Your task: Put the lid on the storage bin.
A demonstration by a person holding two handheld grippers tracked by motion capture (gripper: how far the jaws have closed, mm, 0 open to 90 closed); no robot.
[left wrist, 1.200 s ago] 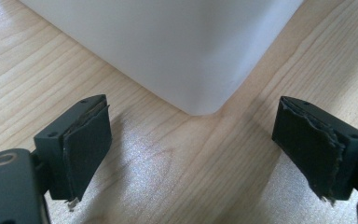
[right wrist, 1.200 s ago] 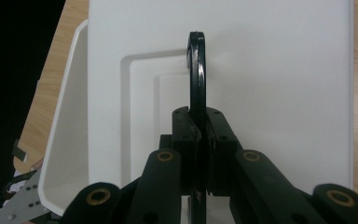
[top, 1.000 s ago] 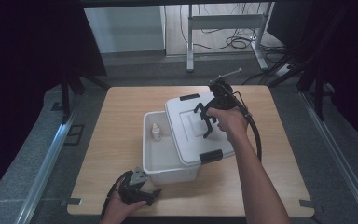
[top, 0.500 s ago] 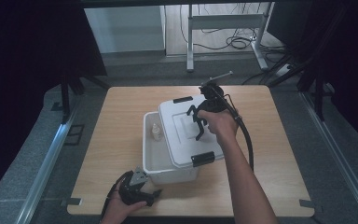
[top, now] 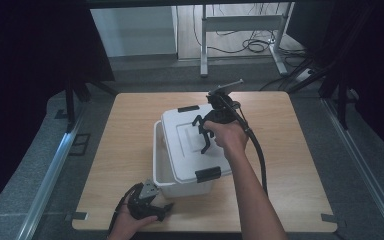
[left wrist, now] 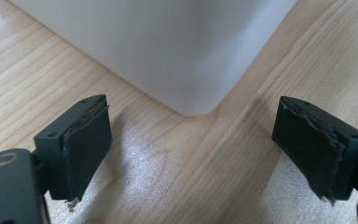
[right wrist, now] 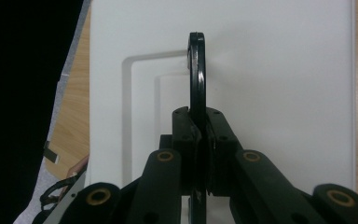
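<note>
A white box [top: 161, 172] stands mid-table, and its white lid [top: 187, 150] lies skewed over it, leaving a strip open along the left side. My right gripper [top: 203, 136] is above the lid, shut on the lid's black handle [right wrist: 197, 70]. In the right gripper view the lid [right wrist: 279, 70] spreads out below the jaws. My left gripper [top: 152, 201] rests low on the table by the box's near left corner. It [left wrist: 191, 140] is open, with the rounded box corner [left wrist: 182, 56] just ahead of its pads [left wrist: 86, 140] and nothing between them.
Black latches sit at the lid's near end [top: 208, 174] and far end [top: 188, 108]. The wooden table [top: 130, 130] has bare room left and right of the box. A cable [top: 260, 160] trails from the right gripper along the forearm. A metal frame [top: 240, 22] stands on the floor beyond.
The right gripper has carried the lid leftward and nearer over the box, covering the small bottle seen inside earlier. The left gripper has stayed put.
</note>
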